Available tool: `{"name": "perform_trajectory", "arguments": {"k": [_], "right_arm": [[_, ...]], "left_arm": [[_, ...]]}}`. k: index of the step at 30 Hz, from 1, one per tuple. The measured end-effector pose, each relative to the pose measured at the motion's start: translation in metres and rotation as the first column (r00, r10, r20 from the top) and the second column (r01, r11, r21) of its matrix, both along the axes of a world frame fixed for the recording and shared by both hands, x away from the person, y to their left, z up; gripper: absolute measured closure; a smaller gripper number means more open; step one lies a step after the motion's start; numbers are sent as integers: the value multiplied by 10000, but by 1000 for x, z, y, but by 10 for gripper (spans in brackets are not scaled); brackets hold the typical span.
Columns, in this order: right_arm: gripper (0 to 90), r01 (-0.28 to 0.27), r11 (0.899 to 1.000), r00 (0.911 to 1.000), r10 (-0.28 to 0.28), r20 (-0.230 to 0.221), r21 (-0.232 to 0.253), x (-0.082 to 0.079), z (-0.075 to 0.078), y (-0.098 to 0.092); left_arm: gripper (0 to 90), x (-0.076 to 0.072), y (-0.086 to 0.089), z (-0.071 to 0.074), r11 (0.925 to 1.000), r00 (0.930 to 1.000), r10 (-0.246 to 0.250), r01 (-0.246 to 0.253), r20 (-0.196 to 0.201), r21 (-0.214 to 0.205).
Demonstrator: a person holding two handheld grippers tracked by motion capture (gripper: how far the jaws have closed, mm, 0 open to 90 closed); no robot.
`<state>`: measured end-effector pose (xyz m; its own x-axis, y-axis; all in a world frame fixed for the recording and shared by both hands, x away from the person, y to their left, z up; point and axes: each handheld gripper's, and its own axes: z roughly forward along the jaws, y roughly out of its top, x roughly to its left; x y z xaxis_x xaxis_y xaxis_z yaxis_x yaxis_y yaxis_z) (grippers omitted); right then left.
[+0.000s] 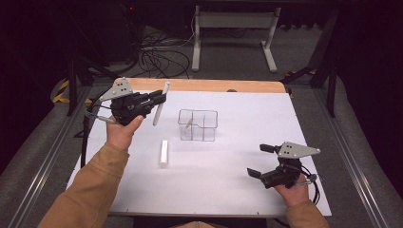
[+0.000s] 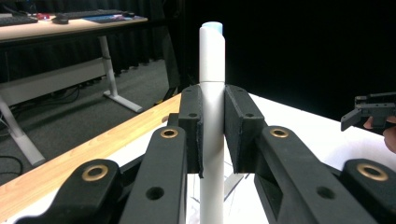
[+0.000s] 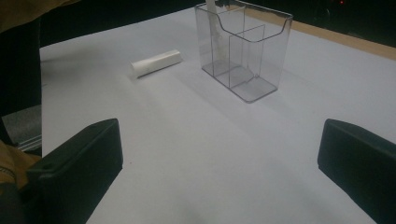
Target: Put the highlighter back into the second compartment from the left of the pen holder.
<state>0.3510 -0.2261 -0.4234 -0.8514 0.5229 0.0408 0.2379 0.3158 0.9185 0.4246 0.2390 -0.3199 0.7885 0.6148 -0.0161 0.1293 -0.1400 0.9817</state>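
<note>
My left gripper is raised above the back left of the white table, shut on a long white pen-like stick with a pale blue tip. The stick stands upright between the two pads. A clear plastic organizer with compartments stands at the table's middle, right of the left gripper; one white stick leans inside it. A short white cylinder lies flat in front of the organizer. My right gripper rests near the front right, jaws open and empty.
The white sheet covers a wooden table whose far edge shows bare wood. Beyond it stand a white desk frame and loose cables on grey carpet. Metal rails run along both sides of the table.
</note>
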Motion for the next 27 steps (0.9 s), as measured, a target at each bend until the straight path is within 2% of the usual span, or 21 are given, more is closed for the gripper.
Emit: {"name": "perform_trajectory", "arguments": {"k": [5, 10, 27], "right_arm": [[5, -10, 10000, 10000, 10, -5, 14, 0, 0, -1], [5, -16, 10000, 10000, 16, 3, 43, 0, 0, -1], [5, -69, 10000, 10000, 69, -10, 21, -1, -1, -2]], "left_arm": [[782, 6, -11, 3, 9998, 9999, -140, 140, -3, -134], [782, 13, -23, 5, 9996, 9997, -264, 264, -2, -28], [782, 36, -62, -3, 9989, 9990, -420, 423, 132, -179]]}}
